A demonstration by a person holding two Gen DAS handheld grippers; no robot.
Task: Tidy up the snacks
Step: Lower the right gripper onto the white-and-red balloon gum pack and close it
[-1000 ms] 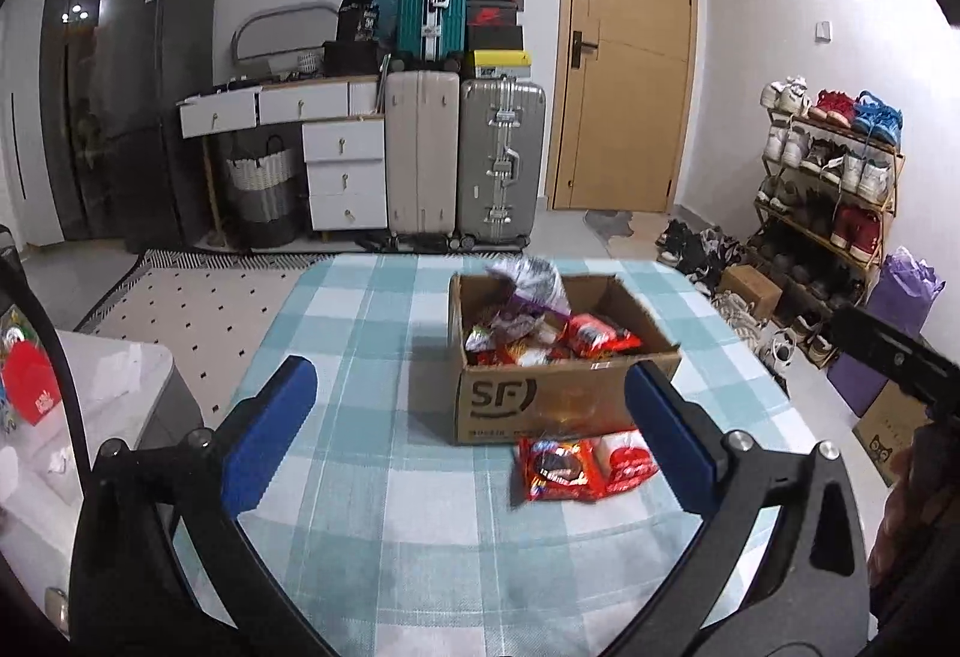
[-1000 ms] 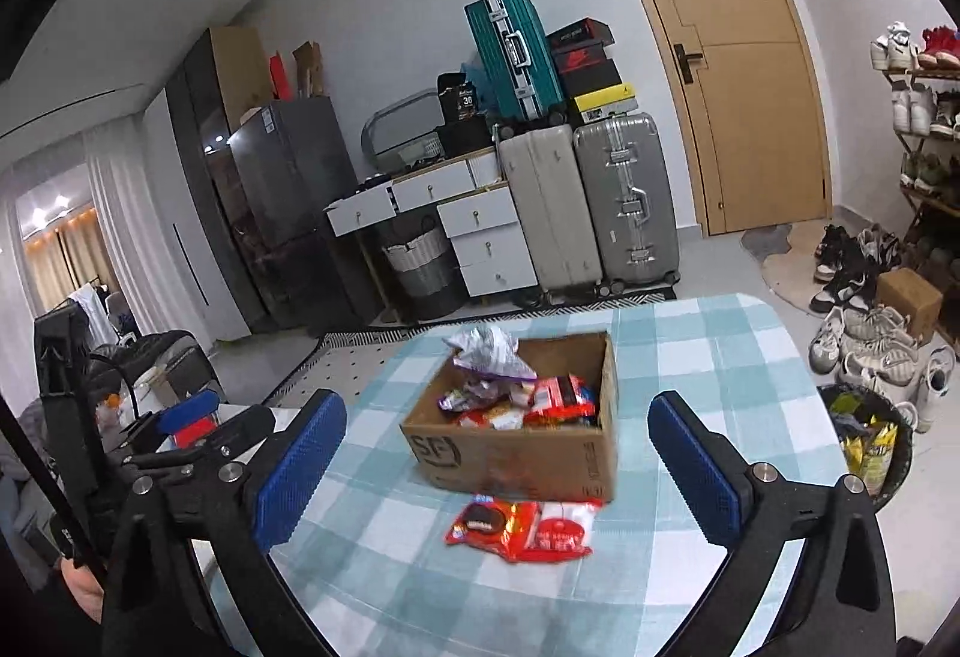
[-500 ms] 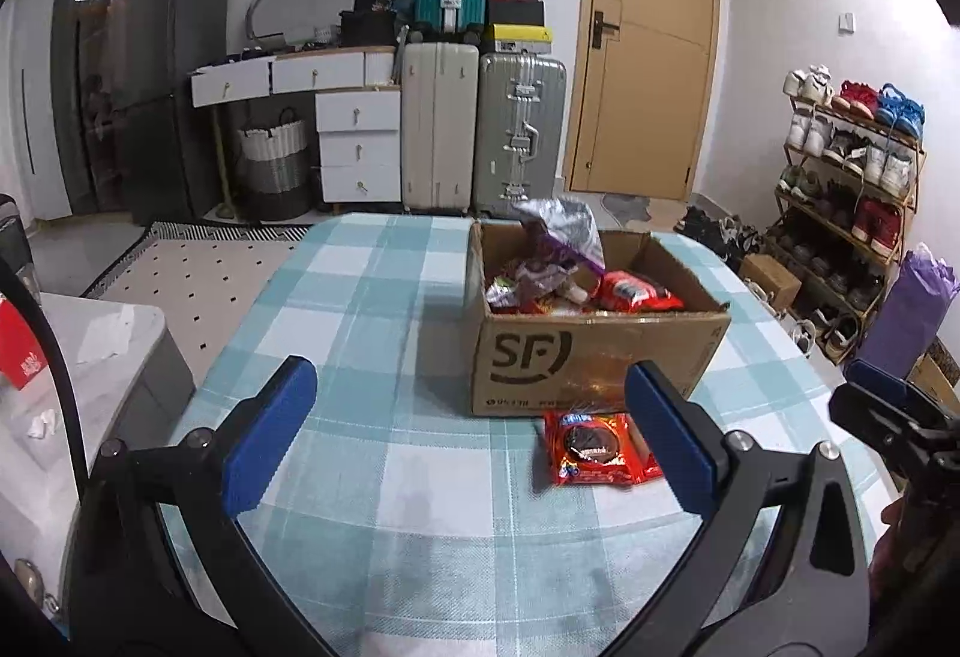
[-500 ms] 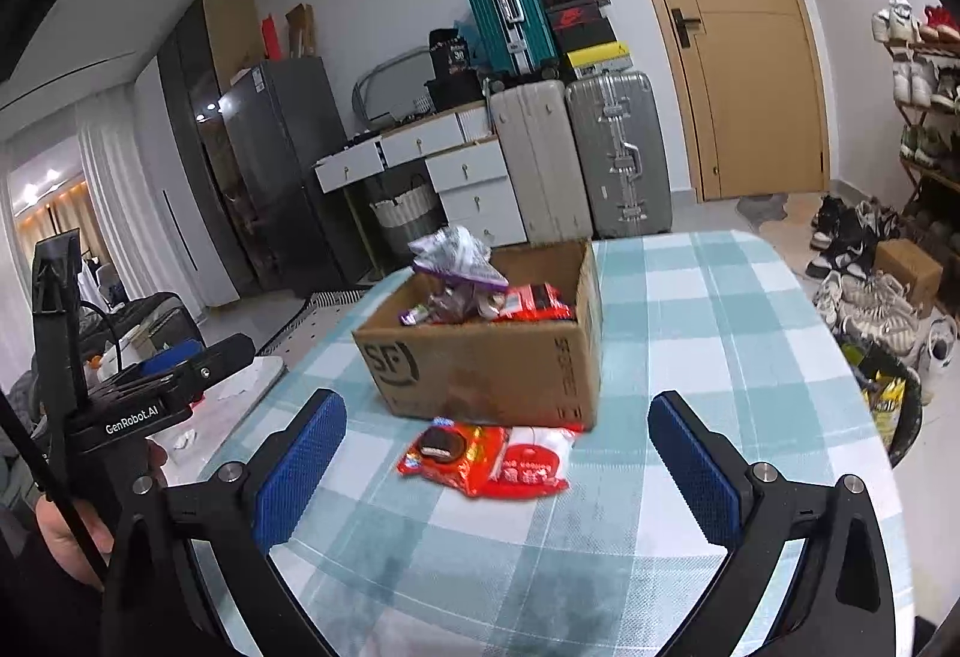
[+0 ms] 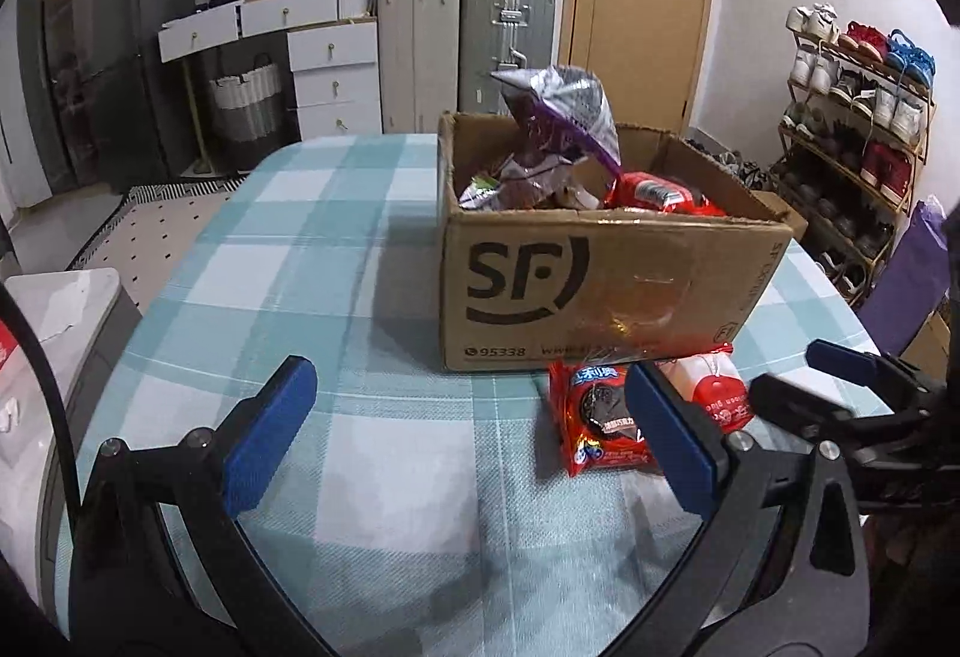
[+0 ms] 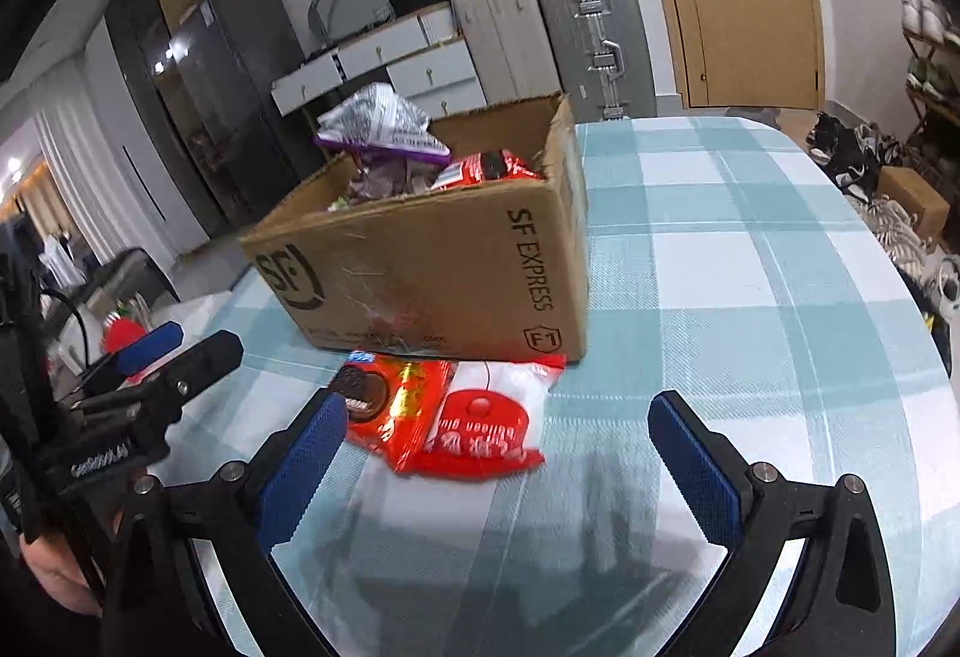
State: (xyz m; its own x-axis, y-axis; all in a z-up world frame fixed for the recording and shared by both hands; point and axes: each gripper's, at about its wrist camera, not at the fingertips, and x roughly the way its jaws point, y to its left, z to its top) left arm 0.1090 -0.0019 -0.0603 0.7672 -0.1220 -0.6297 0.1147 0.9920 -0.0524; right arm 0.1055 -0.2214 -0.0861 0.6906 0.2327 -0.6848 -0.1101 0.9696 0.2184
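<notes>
The checked table [image 5: 336,249] bears a cardboard box [image 5: 600,285] (two snack packets [image 6: 456,417] just before it).

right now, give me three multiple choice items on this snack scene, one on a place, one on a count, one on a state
1. Where do the loose snack packets lie?
A. on the table against the cardboard box
B. inside the box
C. on the floor

2. How many packets lie outside the box?
A. none
B. two
C. five

3. How do the jaws of the right gripper stand?
A. shut on a packet
B. open, holding nothing
C. shut on the box

Answers: 1 A, they rest on the checked cloth at the box's front; 2 B, a red cookie packet and a red-and-white one; 3 B, blue pads wide apart.
</notes>
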